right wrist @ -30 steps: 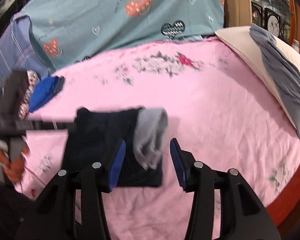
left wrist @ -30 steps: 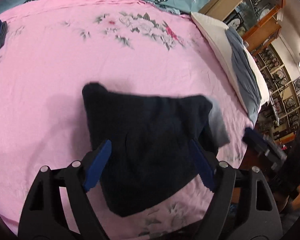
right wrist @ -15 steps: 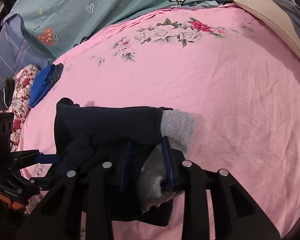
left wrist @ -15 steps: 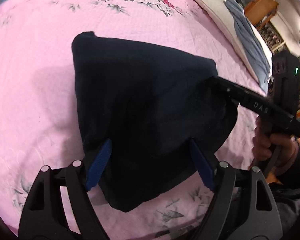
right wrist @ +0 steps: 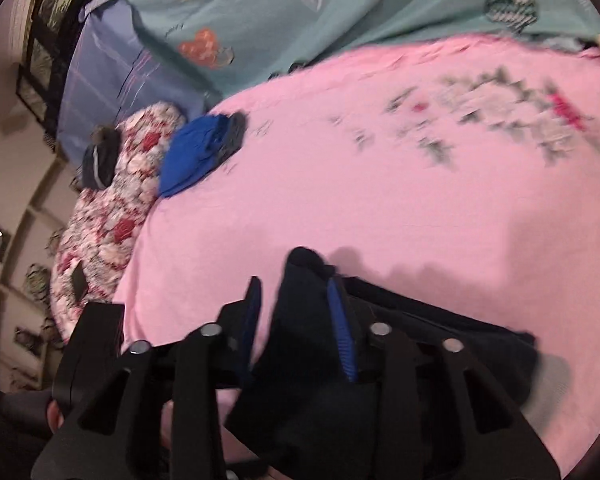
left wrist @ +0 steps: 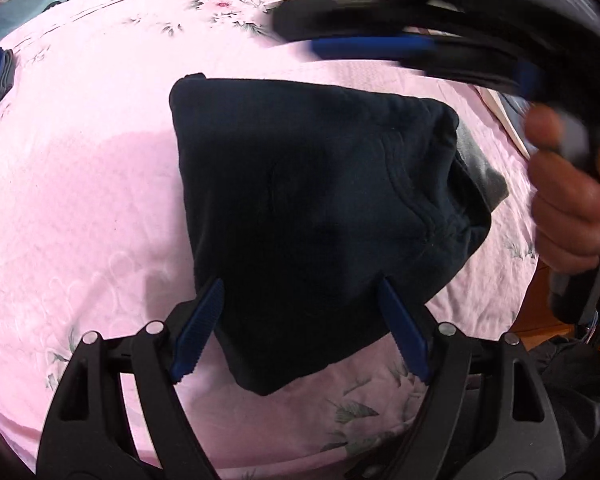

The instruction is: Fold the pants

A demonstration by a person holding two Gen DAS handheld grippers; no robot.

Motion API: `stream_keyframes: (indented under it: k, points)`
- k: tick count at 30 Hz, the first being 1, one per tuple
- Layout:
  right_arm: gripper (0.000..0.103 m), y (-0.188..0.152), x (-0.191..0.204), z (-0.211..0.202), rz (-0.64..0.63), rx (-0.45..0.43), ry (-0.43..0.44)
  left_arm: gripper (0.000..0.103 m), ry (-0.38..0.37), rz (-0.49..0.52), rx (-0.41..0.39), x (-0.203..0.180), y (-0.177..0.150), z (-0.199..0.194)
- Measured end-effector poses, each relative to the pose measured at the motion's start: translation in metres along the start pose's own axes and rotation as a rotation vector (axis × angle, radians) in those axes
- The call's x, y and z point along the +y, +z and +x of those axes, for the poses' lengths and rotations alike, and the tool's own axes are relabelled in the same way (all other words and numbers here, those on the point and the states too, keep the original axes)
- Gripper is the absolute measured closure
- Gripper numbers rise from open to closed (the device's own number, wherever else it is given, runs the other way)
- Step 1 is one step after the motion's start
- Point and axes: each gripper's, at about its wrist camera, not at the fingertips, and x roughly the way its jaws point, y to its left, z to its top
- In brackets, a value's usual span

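— Left gripper point(left wrist: 300, 328): how do its jaws stand?
— Spread wide, with nothing between the blue pads. They hang over the near edge of the dark navy pants point(left wrist: 316, 216), one pad at the left hem of the bundle, the other over its lower right part. Whether the pads touch the cloth I cannot tell.

— And the right gripper point(right wrist: 296, 328)?
— Parted too, though less widely. Its right pad sits over the far corner of the pants point(right wrist: 380, 364), the left pad over bare sheet. No cloth is pinched. In the left wrist view it crosses the top of the frame, blurred, with the person's hand point(left wrist: 568, 200) on its handle at the right.

— Where do the pants lie?
— Folded into a compact, roughly four-sided bundle on the pink floral bedsheet point(left wrist: 80, 200), near the edge of the bed closest to the person. A grey cuff point(left wrist: 484, 168) pokes out from under the bundle's right side.

— Around them?
— A blue folded garment point(right wrist: 192, 156) lies well apart, at the far left edge of the sheet, with a grey piece just beside it. Next to that is a red-and-white floral quilt point(right wrist: 112, 208), and behind the pink sheet hangs a teal cloth with hearts point(right wrist: 340, 8). The right wrist view is smeared, so finer detail there is unclear.
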Motion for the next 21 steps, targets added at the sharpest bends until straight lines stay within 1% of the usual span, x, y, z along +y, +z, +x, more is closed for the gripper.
stream_keyframes:
  k: [1,3,4,5,7,8,9,11,13,16,19,20,21]
  points:
    - [0.077,0.004,0.0,0.013,0.001,0.037,0.029,0.022,0.001,0.0,0.0,0.0,0.0,0.001]
    - [0.078,0.009,-0.001,0.038,0.002,0.116,0.071,0.022,0.001,-0.002,-0.004,0.0,0.0,0.002]
    - [0.078,0.01,-0.003,0.049,0.006,0.155,0.075,0.022,-0.001,-0.005,-0.005,0.0,0.0,0.002]
    - [0.081,0.01,-0.009,0.062,0.012,0.191,0.056,0.021,-0.002,-0.008,-0.006,0.002,-0.001,0.003]
    - [0.088,0.009,-0.02,0.077,0.009,0.213,0.03,0.021,-0.008,-0.021,-0.005,0.006,-0.002,0.006]
    - [0.097,0.009,-0.027,0.082,0.015,0.216,0.033,0.021,-0.007,-0.028,-0.005,0.008,-0.002,0.008]
    - [0.103,0.008,-0.033,0.086,0.015,0.214,0.032,0.021,-0.009,-0.037,-0.006,0.01,-0.002,0.009]
    - [0.103,0.007,-0.048,0.09,0.072,0.208,0.091,0.021,-0.007,-0.042,-0.008,0.01,-0.004,0.013]
    - [0.103,0.007,-0.055,0.088,0.106,0.198,0.126,0.021,0.013,-0.027,-0.008,0.007,-0.006,0.017]
    - [0.103,0.006,-0.059,0.087,0.131,0.189,0.146,0.02,0.042,-0.004,-0.011,0.003,-0.007,0.021]
    - [0.103,0.009,-0.051,0.074,0.16,0.18,0.157,0.02,0.044,0.016,-0.019,-0.001,-0.009,0.016]
    - [0.097,0.011,-0.046,0.06,0.169,0.159,0.183,0.02,0.034,0.016,-0.022,0.0,-0.008,0.011]
    - [0.088,0.011,-0.042,0.042,0.169,0.124,0.2,0.02,0.019,0.001,-0.029,0.001,-0.008,0.004]
